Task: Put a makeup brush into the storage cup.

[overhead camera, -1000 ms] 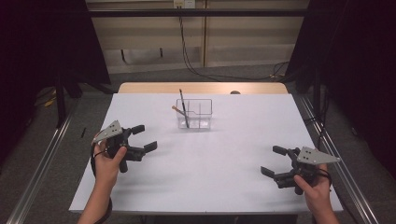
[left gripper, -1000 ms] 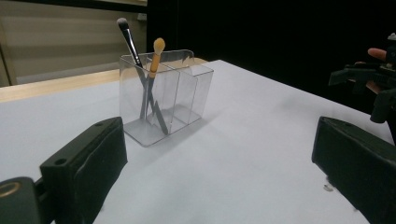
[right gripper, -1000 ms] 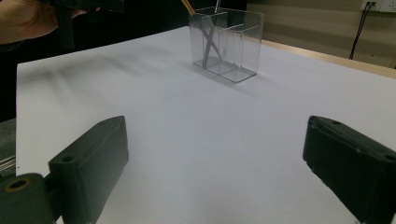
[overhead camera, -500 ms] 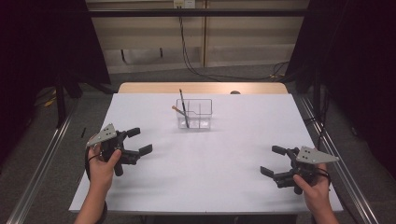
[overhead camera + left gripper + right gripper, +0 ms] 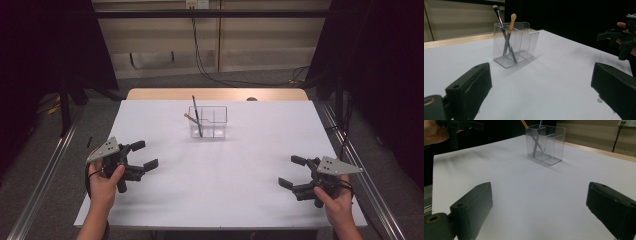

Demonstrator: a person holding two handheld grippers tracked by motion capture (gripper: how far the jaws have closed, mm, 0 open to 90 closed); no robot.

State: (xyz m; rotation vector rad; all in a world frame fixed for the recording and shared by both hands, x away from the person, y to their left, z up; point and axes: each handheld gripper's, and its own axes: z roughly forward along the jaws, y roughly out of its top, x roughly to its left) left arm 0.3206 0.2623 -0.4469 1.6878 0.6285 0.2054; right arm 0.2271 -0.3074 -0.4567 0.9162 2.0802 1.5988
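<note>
A clear holder (image 5: 208, 121) with two brushes (image 5: 196, 116) stands well ahead of both grippers, between them, nothing in the way. Left gripper (image 5: 141, 156) and right gripper (image 5: 293, 172) hover low, jaws spread, empty, angled inward.

In your right gripper view, the top edge cuts off both brushes standing in the clear organizer (image 5: 545, 143): the orange-handled brush (image 5: 524, 123) shows just a stub of handle, the grey-handled brush (image 5: 537, 141) loses its head. Your left hand (image 5: 435, 132) is clipped at that picture's corner. In the high view, a small dark object (image 5: 251, 99) at the table's (image 5: 225, 175) far edge is too small to identify. Your forearms run off its bottom edge.
</note>
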